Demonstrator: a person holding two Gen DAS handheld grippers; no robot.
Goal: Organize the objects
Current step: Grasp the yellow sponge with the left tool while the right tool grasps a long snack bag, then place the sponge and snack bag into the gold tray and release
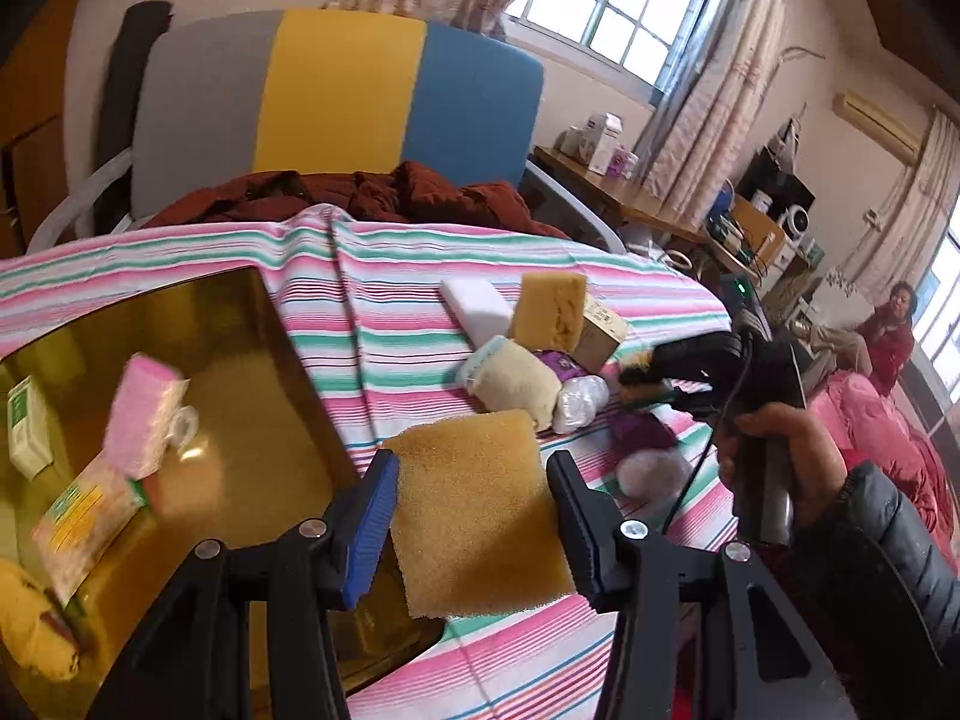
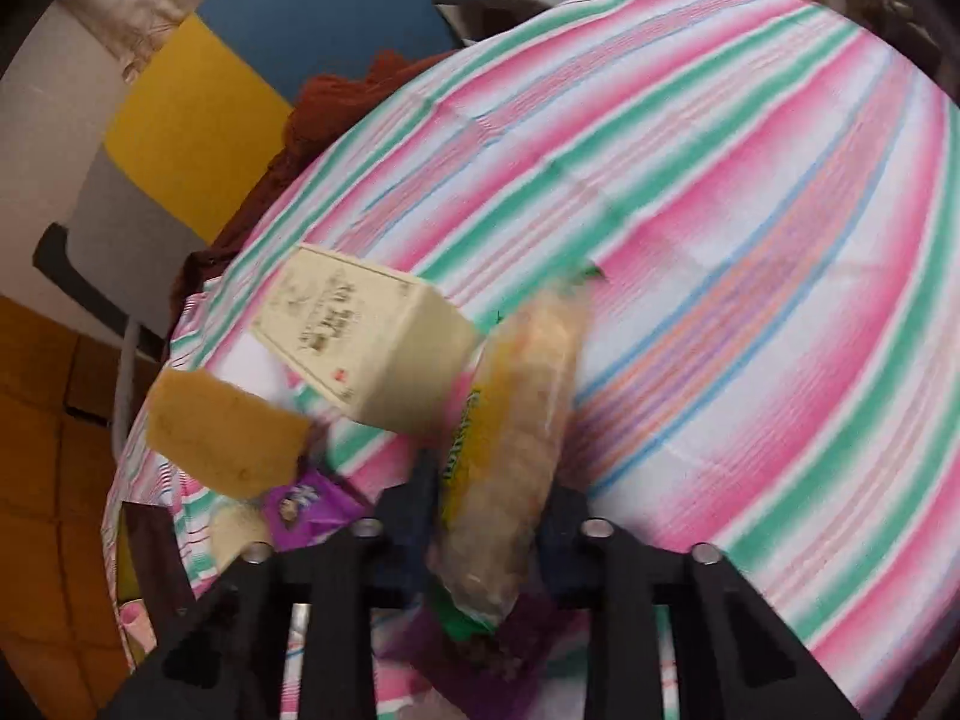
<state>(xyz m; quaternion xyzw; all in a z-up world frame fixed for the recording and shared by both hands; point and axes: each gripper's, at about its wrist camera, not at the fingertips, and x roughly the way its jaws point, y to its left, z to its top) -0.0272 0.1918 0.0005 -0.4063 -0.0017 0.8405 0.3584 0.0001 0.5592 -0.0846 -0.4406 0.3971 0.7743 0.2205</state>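
Observation:
My left gripper [image 1: 474, 486] is shut on a tan-yellow sponge [image 1: 480, 528], held just over the right edge of a gold tray [image 1: 282, 360]. In the tray lie a pink sponge [image 1: 147, 420], a white-green box [image 1: 27, 426] and a wrapped scouring sponge [image 1: 90, 516]. My right gripper [image 2: 492, 498] is shut on a plastic-wrapped yellow-green sponge pack [image 2: 516, 420], lifted above the striped cloth [image 2: 750, 240]. Seen from the left wrist view, the right gripper [image 1: 666, 378] hovers beside a pile: a white block [image 1: 474, 306], an upright yellow sponge [image 1: 552, 312], a cardboard box [image 1: 603, 327] and a cream cloth [image 1: 516, 381].
A cream box [image 2: 366, 330], a yellow sponge [image 2: 228, 438] and a purple packet [image 2: 306, 504] lie left of the right gripper. A chair [image 1: 336, 90] with a dark red jacket [image 1: 360, 192] stands behind the table. A person [image 1: 894, 330] sits far right.

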